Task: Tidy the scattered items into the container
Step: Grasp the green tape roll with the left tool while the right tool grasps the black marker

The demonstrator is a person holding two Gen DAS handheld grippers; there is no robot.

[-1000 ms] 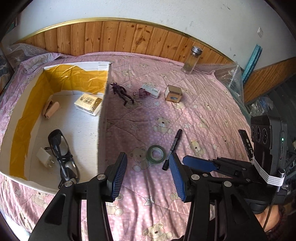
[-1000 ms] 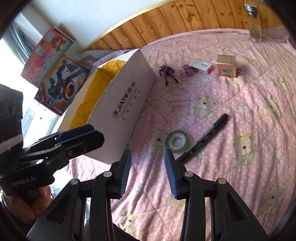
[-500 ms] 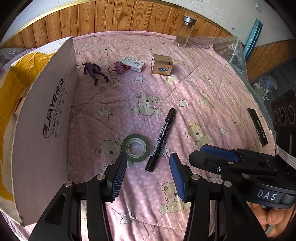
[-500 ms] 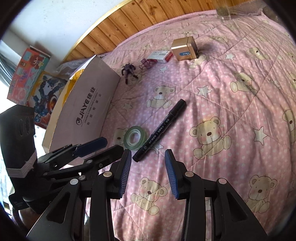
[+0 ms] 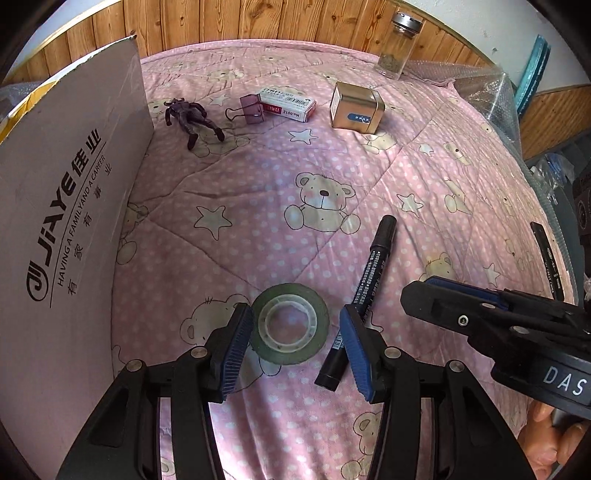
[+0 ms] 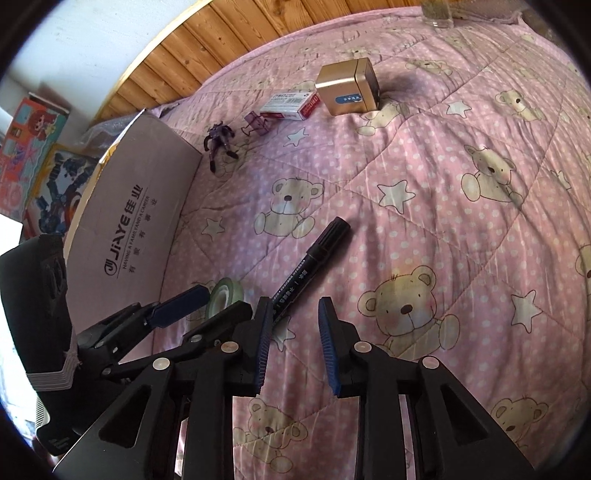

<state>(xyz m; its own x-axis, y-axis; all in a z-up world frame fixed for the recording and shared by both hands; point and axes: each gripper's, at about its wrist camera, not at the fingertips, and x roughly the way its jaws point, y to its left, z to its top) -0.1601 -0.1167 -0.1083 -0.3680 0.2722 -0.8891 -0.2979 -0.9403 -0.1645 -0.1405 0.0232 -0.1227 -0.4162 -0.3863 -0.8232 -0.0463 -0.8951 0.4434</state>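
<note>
Jaws: your left gripper stands wide around the green tape roll, not gripping it; your right gripper is open, empty, its left pad beside the black marker. Cardboard box fills the frame's left. Upper frame: purple figure, binder clip, small carton, gold tin, glass jar. Pink bear-print bed quilt, wood-panelled wall.

My right gripper hangs low over the pink quilt, jaws apart, nothing between them. The black marker runs from my left pad toward one o'clock. At nine o'clock my left gripper straddles the green tape roll. The cardboard box stands at ten o'clock, the gold tin at twelve.
</note>
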